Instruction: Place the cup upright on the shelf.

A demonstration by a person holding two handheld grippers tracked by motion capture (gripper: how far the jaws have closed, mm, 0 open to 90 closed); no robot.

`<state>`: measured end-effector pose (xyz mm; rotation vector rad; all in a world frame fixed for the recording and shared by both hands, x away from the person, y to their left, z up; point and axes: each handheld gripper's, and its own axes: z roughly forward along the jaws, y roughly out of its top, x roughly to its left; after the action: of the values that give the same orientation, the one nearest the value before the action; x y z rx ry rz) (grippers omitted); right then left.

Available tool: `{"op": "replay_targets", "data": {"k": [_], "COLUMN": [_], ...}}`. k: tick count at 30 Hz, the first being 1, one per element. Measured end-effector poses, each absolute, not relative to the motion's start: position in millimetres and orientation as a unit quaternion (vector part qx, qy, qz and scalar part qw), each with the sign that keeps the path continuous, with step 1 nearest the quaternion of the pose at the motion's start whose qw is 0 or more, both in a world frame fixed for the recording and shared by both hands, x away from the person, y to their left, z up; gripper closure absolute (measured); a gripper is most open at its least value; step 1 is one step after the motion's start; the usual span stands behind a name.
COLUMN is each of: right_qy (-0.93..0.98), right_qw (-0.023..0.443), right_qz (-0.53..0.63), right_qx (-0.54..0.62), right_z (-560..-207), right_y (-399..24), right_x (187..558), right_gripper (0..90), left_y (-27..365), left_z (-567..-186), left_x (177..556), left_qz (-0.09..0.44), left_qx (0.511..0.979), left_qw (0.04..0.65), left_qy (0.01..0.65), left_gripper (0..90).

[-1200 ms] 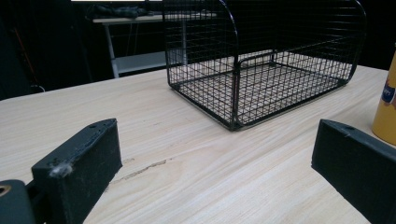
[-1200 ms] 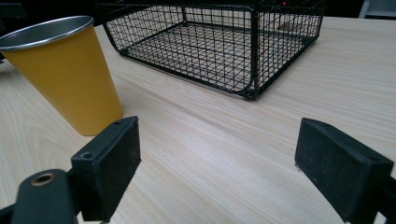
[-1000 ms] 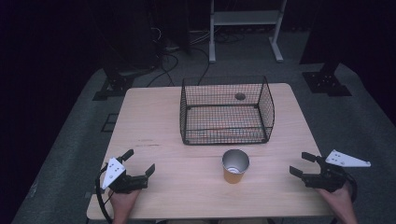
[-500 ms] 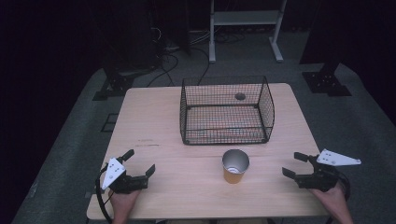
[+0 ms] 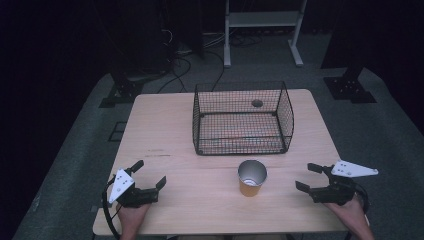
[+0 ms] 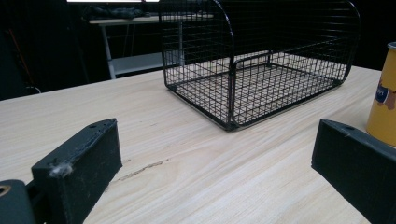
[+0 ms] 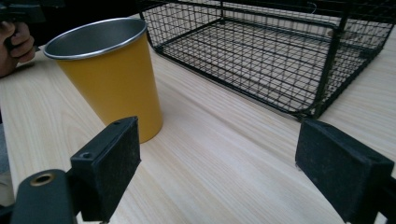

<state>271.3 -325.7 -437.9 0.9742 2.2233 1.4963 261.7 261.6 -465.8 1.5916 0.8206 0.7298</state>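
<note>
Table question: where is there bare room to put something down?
The table is bare left of the wire basket, and between the left tool and the yellow cup. A narrower strip lies between cup and right tool. The tightest spot is between cup and basket.

The cup [image 5: 252, 177] stands on the table [image 5: 165, 125]. The basket [image 5: 242, 119] sits just behind it, at 12 o'clock. The left gripper [image 5: 149, 175] is at the cup's 9 o'clock, the right gripper [image 5: 309, 177] at its 3 o'clock.
</note>
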Motion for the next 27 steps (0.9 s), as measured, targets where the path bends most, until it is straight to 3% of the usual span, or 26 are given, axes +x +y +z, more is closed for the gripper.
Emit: {"op": "replay_targets", "data": {"k": [27], "right_qy": [0.795], "right_qw": [0.130], "right_qz": [0.519], "right_qx": [0.287], "right_z": [-422.9], "right_y": [-291.6], "right_x": [275.5], "right_gripper": [12.7], "left_y": [261.4], "left_z": [-465.9], "left_x": [261.9], "left_qz": [0.309], "left_qx": [0.679], "left_qw": [0.568], "left_qy": [0.348], "left_gripper": [0.8]}}
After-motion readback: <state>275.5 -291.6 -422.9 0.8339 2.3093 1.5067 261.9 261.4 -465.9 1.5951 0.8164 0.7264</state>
